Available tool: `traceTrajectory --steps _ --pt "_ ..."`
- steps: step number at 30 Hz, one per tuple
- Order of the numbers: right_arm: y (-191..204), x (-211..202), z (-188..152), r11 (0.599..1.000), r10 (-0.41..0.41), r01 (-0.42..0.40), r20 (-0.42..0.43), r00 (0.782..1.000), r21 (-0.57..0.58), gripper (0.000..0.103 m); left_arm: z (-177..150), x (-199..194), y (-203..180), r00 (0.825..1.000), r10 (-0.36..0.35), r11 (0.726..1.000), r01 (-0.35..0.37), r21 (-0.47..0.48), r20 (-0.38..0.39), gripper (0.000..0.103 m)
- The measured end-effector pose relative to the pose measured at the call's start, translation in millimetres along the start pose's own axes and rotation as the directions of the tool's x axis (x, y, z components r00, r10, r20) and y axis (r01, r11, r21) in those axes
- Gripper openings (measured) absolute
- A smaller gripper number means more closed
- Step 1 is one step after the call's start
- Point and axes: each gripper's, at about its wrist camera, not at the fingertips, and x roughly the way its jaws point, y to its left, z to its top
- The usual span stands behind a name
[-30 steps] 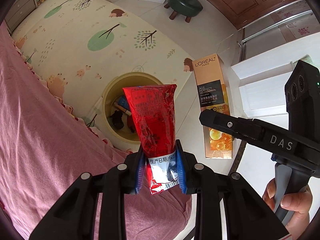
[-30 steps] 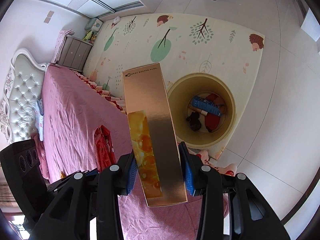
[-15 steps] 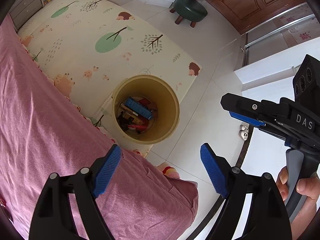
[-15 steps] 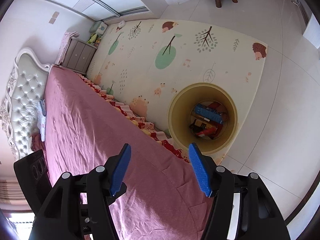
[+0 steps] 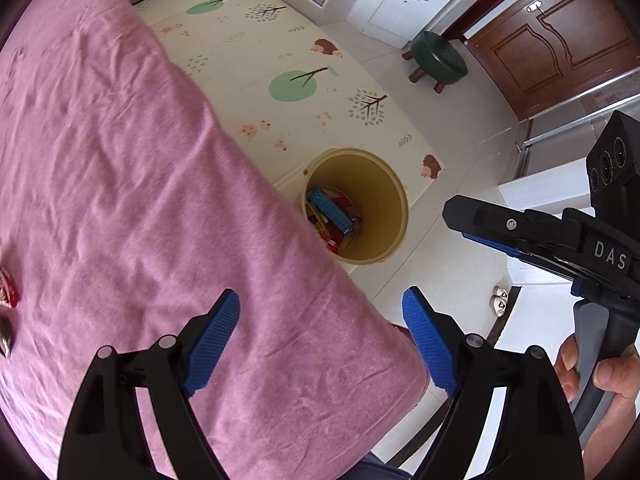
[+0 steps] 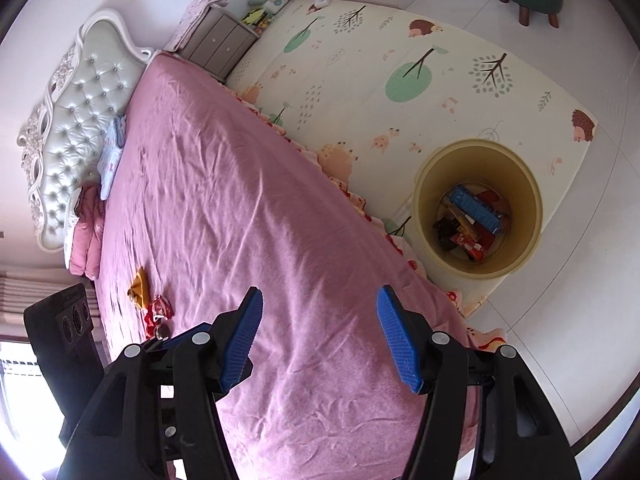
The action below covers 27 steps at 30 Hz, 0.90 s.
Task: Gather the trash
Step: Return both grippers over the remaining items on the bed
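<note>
My left gripper [image 5: 320, 296] is open and empty above the pink bed [image 5: 140, 168]. Beyond the bed's edge, a yellow bin [image 5: 386, 188] stands on the floor with a blue box [image 5: 330, 212] and red packets inside. In the right wrist view, my right gripper [image 6: 320, 294] is also open and empty over the bed. The bin [image 6: 518, 184] lies to its right. An orange wrapper [image 6: 138, 286] and a red wrapper [image 6: 160, 310] lie on the bed at lower left. My right gripper [image 5: 472, 220] shows in the left view beside the bin, held by a hand [image 5: 600, 368].
A patterned play mat [image 6: 400, 60] covers the floor beside the bed. A green stool [image 5: 438, 58] stands near a wooden door [image 5: 560, 40]. A grey dresser [image 6: 220, 42] and a tufted headboard [image 6: 72, 112] with pillows are at the bed's far end.
Both grippers opened and let go of the red packet and the gold box, which are gone from their jaws. Both have pulled back from the bin over the bed.
</note>
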Motion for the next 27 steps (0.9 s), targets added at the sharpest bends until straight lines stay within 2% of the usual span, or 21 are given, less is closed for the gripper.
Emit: traceTrajectory --steps 10,16,19,22,27 --pt "84.9 27.1 -55.3 0.982 -0.070 0.056 -0.071 0.995 -0.178 0.059 -64.8 -54.9 66.6 0.994 0.084 0.996 -0.083 -0.025 0.068 0.083" --pt "135.8 48.4 -92.3 0.971 -0.080 0.052 -0.111 0.991 -0.235 0.059 -109.7 -79.5 113.6 0.990 0.117 0.988 -0.109 -0.106 0.073 0.083" --pt "162.2 60.4 -109.5 0.949 -0.144 0.107 -0.106 0.984 -0.298 0.059 -129.5 -95.8 136.8 0.979 0.171 0.978 -0.155 -0.143 0.108 0.083" --pt "185.4 73.8 -122.9 0.926 -0.165 0.111 -0.123 0.979 -0.361 0.059 -147.2 -110.9 161.7 0.964 0.226 0.964 -0.200 -0.173 0.143 0.083" --pt "224.4 92.9 -142.5 0.896 -0.159 0.081 -0.146 0.976 -0.436 0.059 -175.2 -132.7 206.8 0.953 0.253 0.937 -0.198 -0.287 0.168 0.083"
